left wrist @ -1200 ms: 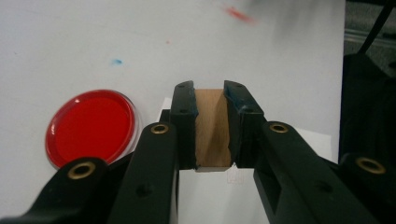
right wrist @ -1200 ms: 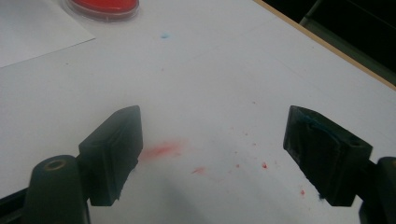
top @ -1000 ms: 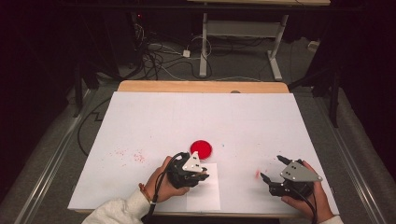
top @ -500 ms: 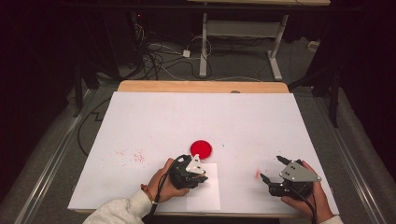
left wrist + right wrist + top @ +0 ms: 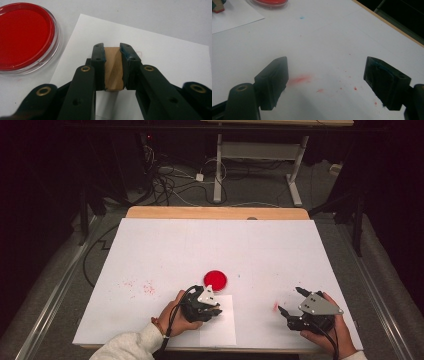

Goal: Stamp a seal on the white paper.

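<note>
Change: left gripper has edged slightly toward the person since the earlier frames; right gripper has kept its place.
Left gripper: jaws clamped on a wooden stamp, held over the paper.
Stamp: upright between the pads, at the near left part of the table.
Ink pad: round, red, in a clear dish, just beyond the paper's far left corner.
Right gripper: jaws wide apart, nothing between them, above red smudges on the table.
Writing: none legible; a faint red outline shows on the paper beyond the stamp.
</note>
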Action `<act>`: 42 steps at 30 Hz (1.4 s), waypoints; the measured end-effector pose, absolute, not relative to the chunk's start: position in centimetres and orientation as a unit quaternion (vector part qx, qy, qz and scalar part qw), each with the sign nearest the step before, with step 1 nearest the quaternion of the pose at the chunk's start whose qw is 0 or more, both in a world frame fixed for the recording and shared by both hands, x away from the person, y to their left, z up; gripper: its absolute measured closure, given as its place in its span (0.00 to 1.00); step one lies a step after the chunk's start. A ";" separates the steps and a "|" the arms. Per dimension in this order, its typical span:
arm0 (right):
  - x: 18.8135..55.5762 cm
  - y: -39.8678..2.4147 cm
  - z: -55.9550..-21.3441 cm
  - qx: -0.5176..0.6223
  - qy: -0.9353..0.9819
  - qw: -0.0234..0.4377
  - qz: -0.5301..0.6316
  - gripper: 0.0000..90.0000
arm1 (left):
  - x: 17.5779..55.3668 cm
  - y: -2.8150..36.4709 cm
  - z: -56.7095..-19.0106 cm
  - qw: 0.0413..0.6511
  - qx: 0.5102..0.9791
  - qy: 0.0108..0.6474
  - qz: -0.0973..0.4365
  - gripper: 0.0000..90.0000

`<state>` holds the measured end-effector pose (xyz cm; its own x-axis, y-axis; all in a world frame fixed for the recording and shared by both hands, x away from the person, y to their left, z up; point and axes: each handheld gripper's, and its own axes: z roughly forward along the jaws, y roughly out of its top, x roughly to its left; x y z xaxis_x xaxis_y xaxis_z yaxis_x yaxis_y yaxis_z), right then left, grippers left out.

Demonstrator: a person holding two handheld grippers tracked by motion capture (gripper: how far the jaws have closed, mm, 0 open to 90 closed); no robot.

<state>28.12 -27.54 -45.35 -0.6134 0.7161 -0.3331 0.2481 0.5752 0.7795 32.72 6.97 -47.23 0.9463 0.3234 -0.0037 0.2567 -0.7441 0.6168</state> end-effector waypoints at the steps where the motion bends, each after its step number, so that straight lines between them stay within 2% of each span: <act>1: 28.1 -27.5 -45.3 0.292 0.825 0.328 0.356 0.22 | 32.7 7.0 -47.2 0.322 0.932 0.156 0.051 0.82; 27: 28.1 -27.5 -45.4 0.291 0.826 0.328 0.355 0.22 | 32.8 7.2 -47.4 0.331 0.928 0.165 0.045 0.82; 36: 28.1 -27.5 -45.3 0.288 0.826 0.327 0.357 0.22 | 32.9 6.9 -46.9 0.314 0.934 0.161 0.052 0.82; 42: 28.1 -27.7 -45.3 0.289 0.824 0.326 0.362 0.22 | 32.9 7.4 -44.3 0.358 0.918 0.159 0.066 0.82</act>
<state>28.09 -27.65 -45.25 -0.6207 0.7124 -0.3274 0.2408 0.5706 0.7851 32.93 7.42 -44.25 0.9409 0.3386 0.0087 0.2435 -0.6941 0.6775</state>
